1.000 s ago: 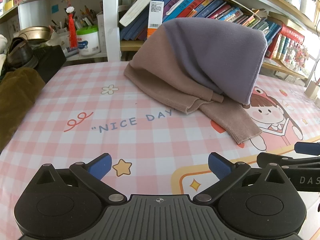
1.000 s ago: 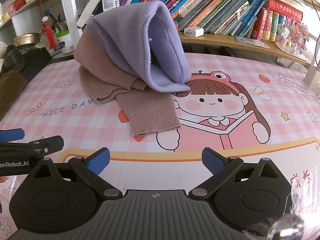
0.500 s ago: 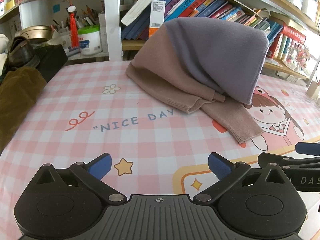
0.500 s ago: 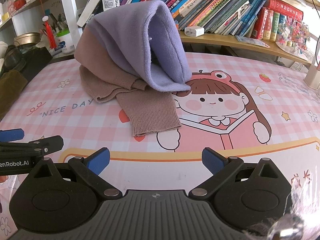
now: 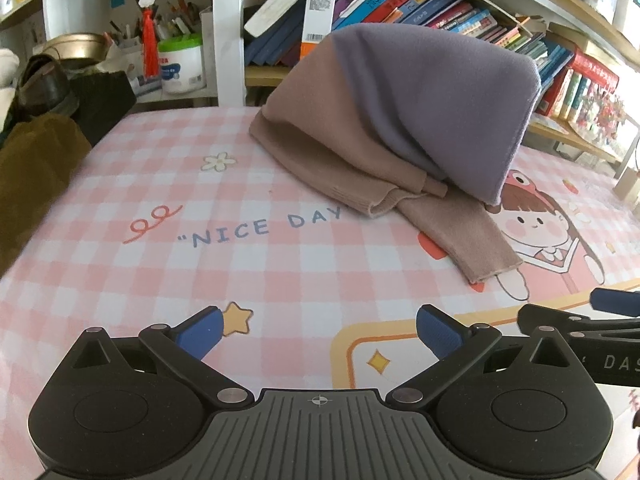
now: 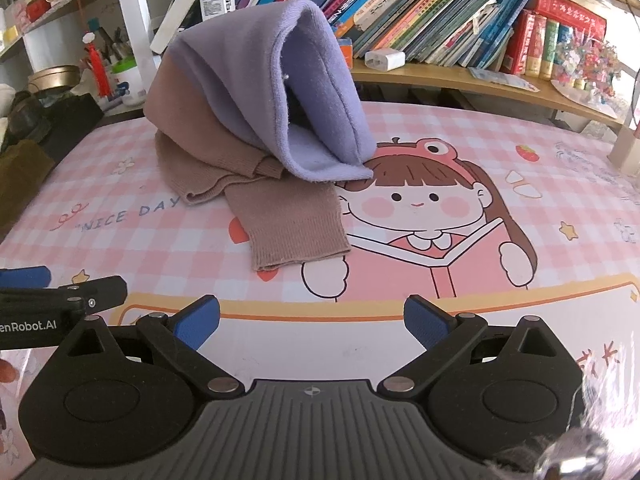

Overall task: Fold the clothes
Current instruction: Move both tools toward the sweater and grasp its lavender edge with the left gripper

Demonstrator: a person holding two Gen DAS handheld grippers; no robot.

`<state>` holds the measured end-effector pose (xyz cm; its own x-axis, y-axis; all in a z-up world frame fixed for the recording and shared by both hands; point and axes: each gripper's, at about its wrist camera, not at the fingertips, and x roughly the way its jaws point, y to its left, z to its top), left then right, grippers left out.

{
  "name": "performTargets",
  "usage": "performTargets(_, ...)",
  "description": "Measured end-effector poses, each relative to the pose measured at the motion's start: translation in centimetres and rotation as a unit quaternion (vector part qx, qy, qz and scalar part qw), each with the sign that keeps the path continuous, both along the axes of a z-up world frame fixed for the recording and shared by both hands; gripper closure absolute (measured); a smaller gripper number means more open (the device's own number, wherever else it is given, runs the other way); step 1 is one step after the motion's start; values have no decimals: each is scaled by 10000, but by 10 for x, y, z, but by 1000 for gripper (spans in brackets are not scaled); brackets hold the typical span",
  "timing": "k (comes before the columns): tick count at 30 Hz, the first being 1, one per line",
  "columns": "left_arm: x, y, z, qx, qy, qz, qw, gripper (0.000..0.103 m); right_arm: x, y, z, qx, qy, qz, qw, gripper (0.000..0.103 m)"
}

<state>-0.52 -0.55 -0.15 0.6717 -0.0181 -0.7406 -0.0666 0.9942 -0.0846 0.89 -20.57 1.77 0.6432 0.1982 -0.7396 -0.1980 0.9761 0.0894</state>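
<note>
A brown knit sweater [image 5: 344, 152] lies bunched at the back of the pink checked table [image 5: 200, 208], one sleeve [image 5: 468, 236] stretching toward me. A purple garment [image 5: 440, 100] is draped high over it. Both also show in the right wrist view, the sweater [image 6: 192, 148] and the purple garment [image 6: 280, 80], with the sleeve cuff [image 6: 296, 236] nearest. My left gripper [image 5: 318, 330] is open and empty, low over the table's front. My right gripper [image 6: 312, 320] is open and empty beside it, well short of the cuff.
Shelves of books [image 6: 420, 20] stand behind the table. A dark olive garment [image 5: 32, 168], black cloth and a shoe [image 5: 44, 84] lie at the left edge. A white tub with a green lid [image 5: 180, 62] stands on the left shelf.
Both grippers have crept slightly forward toward the clothes, staying open. The clothes have not moved.
</note>
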Motion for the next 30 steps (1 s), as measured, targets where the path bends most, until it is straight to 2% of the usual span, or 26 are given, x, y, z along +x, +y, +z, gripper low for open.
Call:
performTargets(10, -5, -42, 7, 196, -88, 206, 9996, 0, 5, -40, -4, 368, 77, 294, 9989, 4)
performTargets(15, -1, -75, 15, 311, -189, 215, 9991, 0, 9, -80, 0, 637, 57, 267, 9976, 4)
performTargets(19, 2, -97, 22, 364, -427, 159, 9983, 0, 11, -112, 1, 909, 53, 193, 9957, 4)
performTargets(30, 15, -150, 27, 567, -598, 102, 9965, 0, 12, -179, -4, 1422, 5, 84, 9898, 4)
